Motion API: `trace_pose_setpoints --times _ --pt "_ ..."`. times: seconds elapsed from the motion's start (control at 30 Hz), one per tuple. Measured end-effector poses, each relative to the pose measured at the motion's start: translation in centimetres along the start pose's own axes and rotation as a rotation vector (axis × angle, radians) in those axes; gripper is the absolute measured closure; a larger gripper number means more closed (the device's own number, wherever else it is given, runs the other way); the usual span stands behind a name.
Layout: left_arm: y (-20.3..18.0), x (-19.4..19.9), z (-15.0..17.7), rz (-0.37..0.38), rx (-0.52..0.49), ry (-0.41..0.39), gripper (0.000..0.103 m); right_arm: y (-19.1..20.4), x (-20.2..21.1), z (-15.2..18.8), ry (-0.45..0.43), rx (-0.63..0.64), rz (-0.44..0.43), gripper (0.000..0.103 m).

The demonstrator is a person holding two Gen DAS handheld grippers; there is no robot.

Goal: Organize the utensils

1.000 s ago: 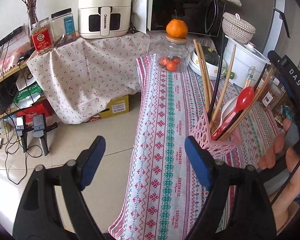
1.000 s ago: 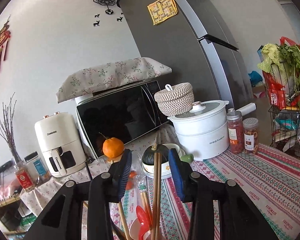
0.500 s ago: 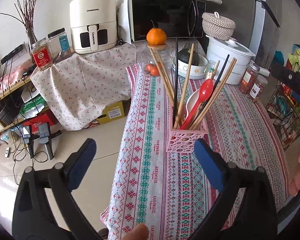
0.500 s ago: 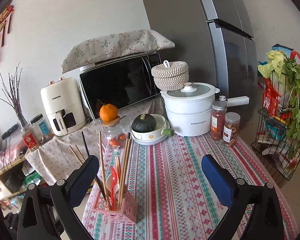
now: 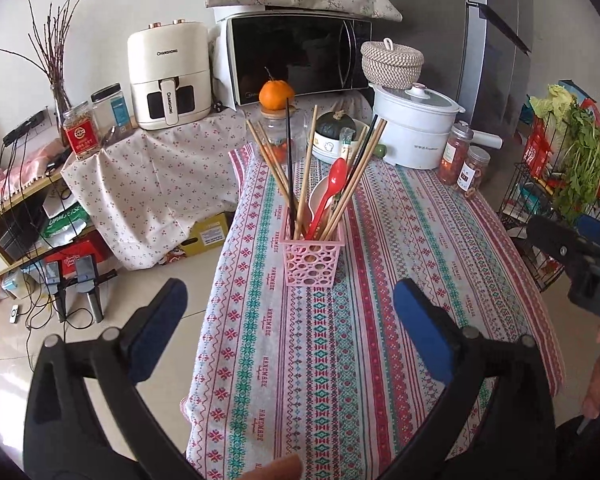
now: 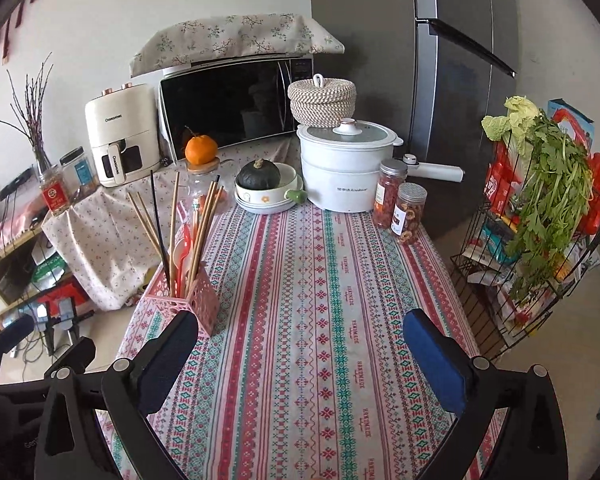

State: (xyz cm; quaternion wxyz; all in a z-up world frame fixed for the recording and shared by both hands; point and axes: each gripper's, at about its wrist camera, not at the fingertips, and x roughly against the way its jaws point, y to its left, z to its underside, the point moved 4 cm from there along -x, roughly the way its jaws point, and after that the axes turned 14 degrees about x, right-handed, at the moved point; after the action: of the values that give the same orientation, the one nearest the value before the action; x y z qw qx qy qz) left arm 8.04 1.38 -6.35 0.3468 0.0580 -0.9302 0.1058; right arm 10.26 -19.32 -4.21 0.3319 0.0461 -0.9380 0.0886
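Basket (image 5: 314, 262) of utensils stands at frame centre in the left view, straight ahead of the left gripper (image 5: 290, 330), well apart from its fingers; chopsticks (image 5: 305, 178) and red spoon (image 5: 327, 195) stand upright, fanned. Left jaws are opening, nothing between them. In the right view the basket (image 6: 188, 304) sits lower left, beside the spread, empty right gripper (image 6: 302, 360). Neither arm seems clearly nearer.

The basket (image 5: 313, 264) stands on the table (image 5: 420, 248) near its left edge, with chopsticks (image 5: 306, 172) and spoons (image 5: 329, 192) in it. Far behind it sit a jar (image 5: 278, 132), bowls (image 5: 332, 140) and a pot (image 5: 414, 132). The microwave (image 5: 296, 56) is farthest back.
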Motion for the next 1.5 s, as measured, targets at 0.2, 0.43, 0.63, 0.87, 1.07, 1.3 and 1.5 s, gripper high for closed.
trace_pose_setpoints --times 0.2,0.43,0.63,0.87,1.07,1.3,1.5 --pt "-0.9 0.5 -0.1 0.013 0.018 -0.031 0.001 -0.6 0.6 0.5 -0.007 0.030 -0.009 0.000" --pt "-1.9 0.6 -0.1 0.022 0.005 -0.046 0.001 -1.7 0.0 0.8 0.012 0.014 -0.001 0.000" --pt "-1.9 0.7 -0.1 0.025 0.007 -0.044 0.001 -1.8 -0.2 1.0 0.021 0.012 -0.002 0.000" --pt "-1.8 0.9 -0.3 0.026 0.014 -0.052 0.001 -1.4 -0.1 1.0 0.017 0.023 -0.003 0.000" --pt "-1.7 0.9 -0.3 0.027 0.014 -0.056 0.001 -1.3 0.0 1.0 0.019 0.021 -0.007 0.000" --pt "-1.8 1.0 -0.3 0.028 0.011 -0.056 0.001 -1.2 -0.1 0.9 0.022 0.021 -0.019 0.000" --pt "-1.9 1.0 -0.3 0.031 0.017 -0.058 0.001 -1.1 -0.2 0.9 0.022 0.024 -0.019 0.000"
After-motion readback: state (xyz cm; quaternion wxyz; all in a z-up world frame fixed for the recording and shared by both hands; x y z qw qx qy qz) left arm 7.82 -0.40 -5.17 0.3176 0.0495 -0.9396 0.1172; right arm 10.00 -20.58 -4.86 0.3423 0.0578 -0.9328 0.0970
